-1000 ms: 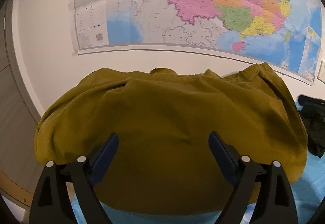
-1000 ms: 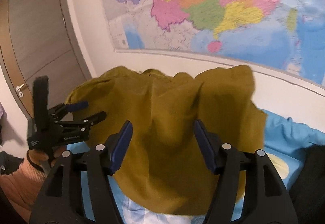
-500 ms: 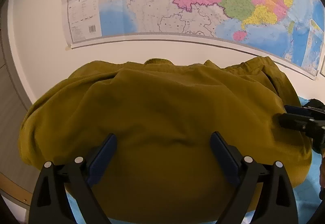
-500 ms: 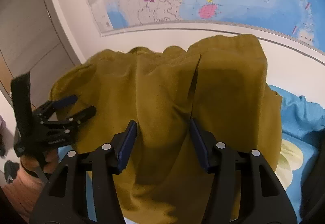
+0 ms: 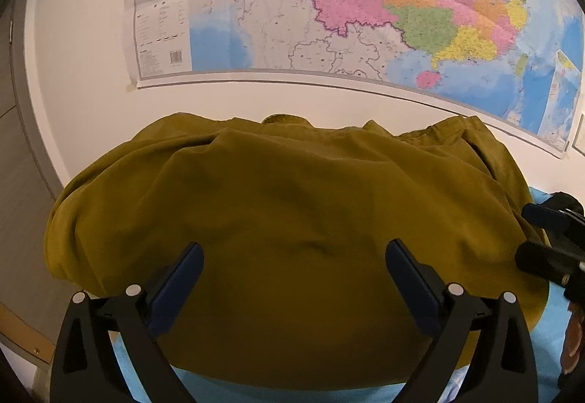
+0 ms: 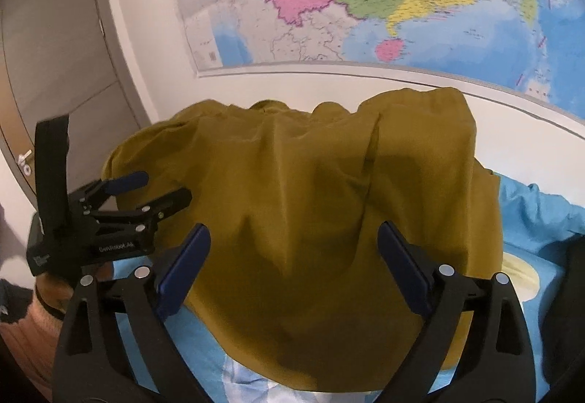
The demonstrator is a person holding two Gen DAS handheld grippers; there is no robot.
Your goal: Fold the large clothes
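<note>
With my left claw (image 5: 294, 271) spread wide and my right claw (image 6: 294, 253) just sprung open, nothing pinched in either, the mustard garment (image 5: 292, 238) lies heaped mid-frame on the blue bedsheet (image 6: 537, 213) below the wall map (image 5: 365, 0), released so the fold can settle.

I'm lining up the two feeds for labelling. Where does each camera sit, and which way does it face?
Left wrist: on the left gripper, looking down over its open fingers at the mustard garment and the wall map; the right gripper's tips show at right.
Right wrist: on the right gripper, jaws just opened, over the same garment; the left gripper and an orange sleeve show at left.
Shared: garment, map, blue bedding.
</note>
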